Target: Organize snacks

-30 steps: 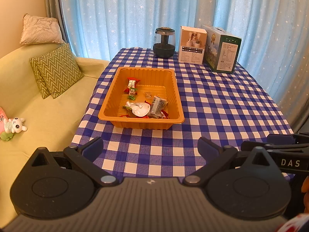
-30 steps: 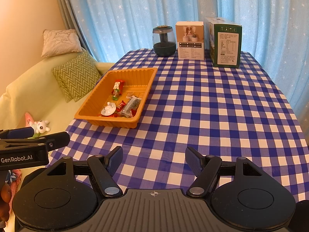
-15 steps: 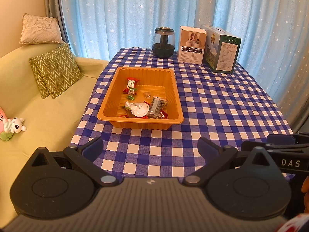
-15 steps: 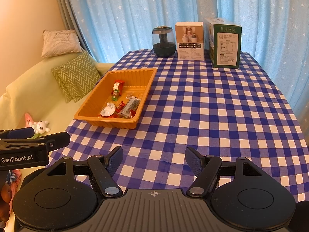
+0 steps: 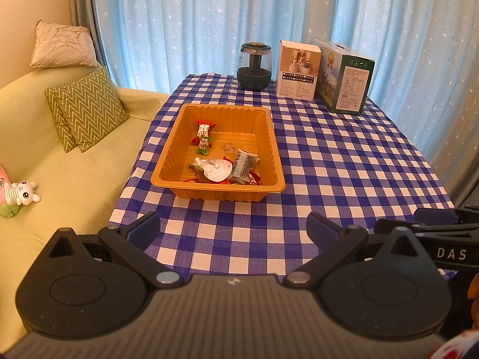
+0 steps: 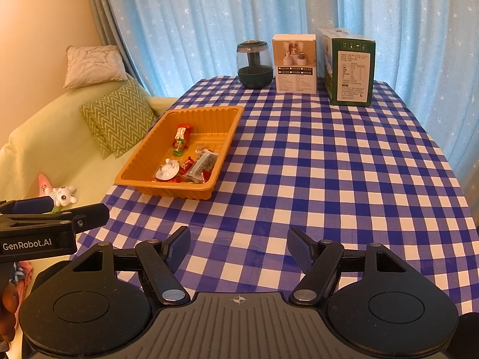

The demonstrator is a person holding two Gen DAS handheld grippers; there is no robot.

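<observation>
Black plastic fills the bottom of both wrist views. In the left wrist view the left gripper (image 5: 233, 227) has its jaws spread wide, the blue pads hanging over the checked tablecloth (image 5: 344, 161) with nothing between them and nothing touched. In the right wrist view the right gripper (image 6: 238, 249) is also released, its jaws parted somewhat less wide, empty, above the near edge of the cloth. Each gripper shows at the other's side edge, the left one at lower left of the right wrist view.

Beyond the fingers, the orange tray (image 5: 167, 161) sits on the cloth in the middle of the left wrist view, and left of centre in the right wrist view (image 6: 140, 164). The snacks (image 5: 224, 167) lie inside it, most heaped against the near wall: a white round packet, a clear dark-printed wrapper, red wrappers. A red and white candy (image 5: 204, 130) lies further back in the tray, apart from the heap.

At the far end of the table, near the top of the frame, stand a dark glass jar (image 5: 254, 65), a white box (image 5: 298, 70) just beside it and a green box (image 5: 344, 76) to the right. A yellow-green sofa (image 5: 54, 161) with zigzag cushions (image 5: 86, 107) runs along the left, a small plush toy (image 5: 22, 193) on its seat. Blue starred curtains (image 5: 209, 15) hang behind.
</observation>
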